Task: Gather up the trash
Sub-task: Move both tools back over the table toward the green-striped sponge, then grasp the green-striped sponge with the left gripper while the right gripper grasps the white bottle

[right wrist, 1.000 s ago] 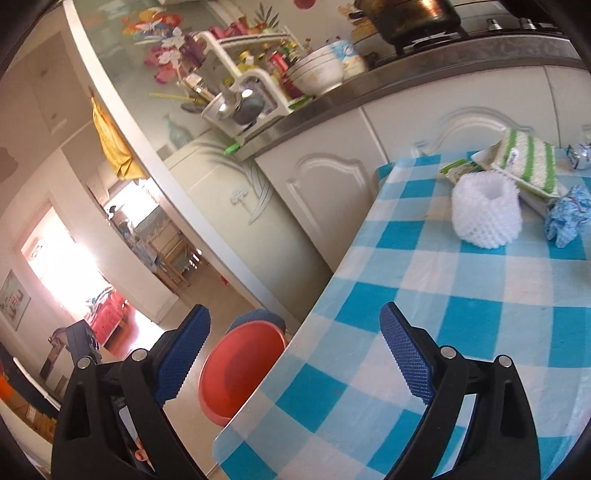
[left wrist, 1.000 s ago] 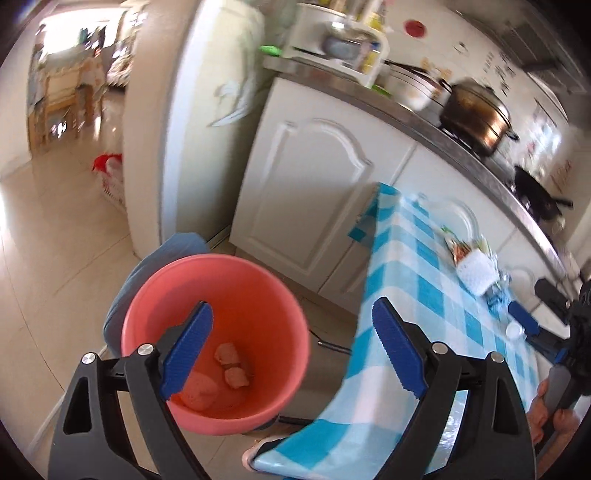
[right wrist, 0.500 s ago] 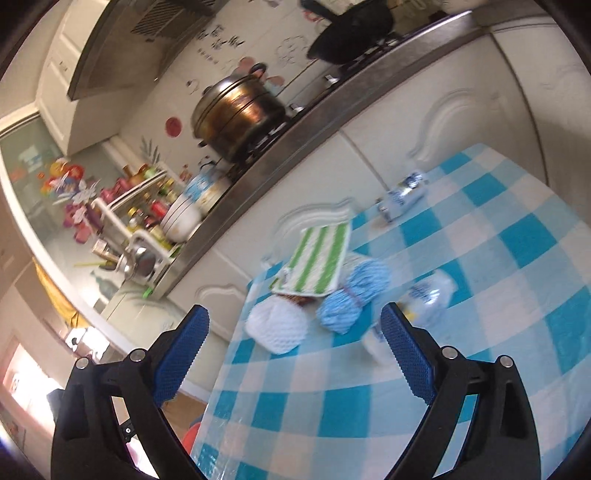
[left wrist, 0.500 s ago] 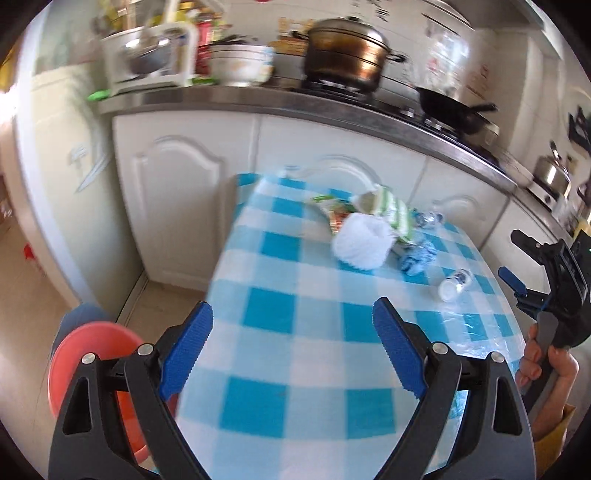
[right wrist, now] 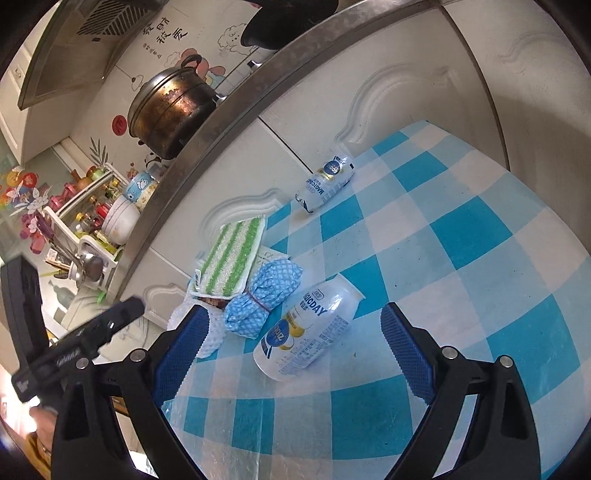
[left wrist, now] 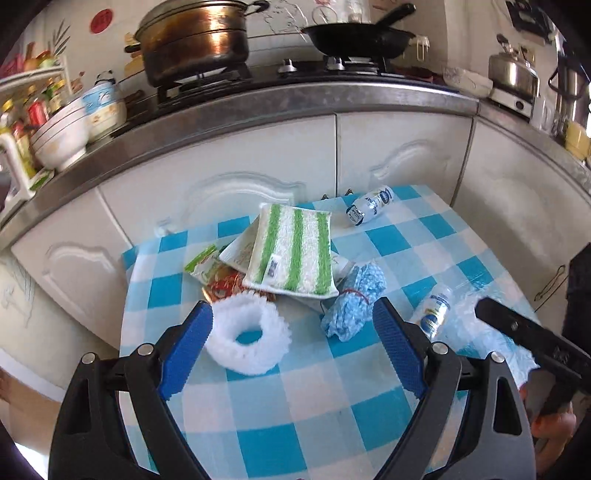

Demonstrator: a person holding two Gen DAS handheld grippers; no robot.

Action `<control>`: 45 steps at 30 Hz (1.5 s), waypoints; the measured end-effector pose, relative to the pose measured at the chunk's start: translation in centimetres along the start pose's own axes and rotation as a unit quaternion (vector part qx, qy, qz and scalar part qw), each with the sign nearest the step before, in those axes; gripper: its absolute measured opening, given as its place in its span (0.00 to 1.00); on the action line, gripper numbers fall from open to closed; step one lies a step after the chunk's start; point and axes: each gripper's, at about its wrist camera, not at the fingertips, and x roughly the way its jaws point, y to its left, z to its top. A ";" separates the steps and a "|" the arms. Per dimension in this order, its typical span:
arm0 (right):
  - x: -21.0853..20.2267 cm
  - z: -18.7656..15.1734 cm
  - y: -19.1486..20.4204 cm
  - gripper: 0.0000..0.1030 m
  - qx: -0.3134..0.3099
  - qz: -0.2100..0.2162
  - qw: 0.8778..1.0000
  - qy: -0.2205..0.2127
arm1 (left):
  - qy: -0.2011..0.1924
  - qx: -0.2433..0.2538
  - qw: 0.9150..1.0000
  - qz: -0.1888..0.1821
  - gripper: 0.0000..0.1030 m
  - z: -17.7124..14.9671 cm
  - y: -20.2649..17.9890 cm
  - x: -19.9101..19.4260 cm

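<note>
Trash lies on the blue-checked table (left wrist: pixel 332 417). A white foam net ring (left wrist: pixel 245 338) sits just ahead of my left gripper (left wrist: pixel 291 350), which is open and holds nothing. Behind the ring are a snack wrapper (left wrist: pixel 218 275), a green-striped cloth (left wrist: pixel 293 254) and a blue netted bundle (left wrist: pixel 352 301). One small white bottle (left wrist: pixel 369 205) lies at the far edge. A second bottle (right wrist: pixel 306 332) lies on its side just ahead of my right gripper (right wrist: pixel 293 354), between the lines of its open fingers and untouched. The blue bundle (right wrist: pixel 264 295) is left of that bottle.
White cabinet doors (left wrist: pixel 258 155) stand right behind the table. The steel counter (left wrist: pixel 295 99) above carries a brown pot (left wrist: pixel 195 37), a black pan (left wrist: pixel 358 35), bowls (left wrist: pixel 62 136) and a kettle (left wrist: pixel 513 72). The table's left edge (left wrist: pixel 127 332) drops to the floor.
The left view swung from the red bucket on the floor up to the table's trash. The right gripper moved in over the table toward the nearer bottle. Both stayed open.
</note>
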 end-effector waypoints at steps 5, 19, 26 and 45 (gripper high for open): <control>1.1 -0.6 1.3 0.90 -0.038 -0.014 0.999 0.016 | 0.057 0.019 0.998 0.016 0.86 3.5 -1.5 6.1; 3.8 -1.2 1.6 0.90 -0.065 -0.033 0.996 0.049 | 0.120 0.069 0.989 0.049 0.86 5.2 -2.3 13.7; 4.6 -1.1 1.2 0.91 -0.066 -0.047 0.995 0.057 | 0.119 0.060 0.990 0.052 0.86 4.8 -1.8 14.7; 5.9 -1.2 2.0 0.81 -0.100 -0.075 0.989 0.075 | 0.072 0.036 0.996 0.034 0.45 4.6 -1.7 11.8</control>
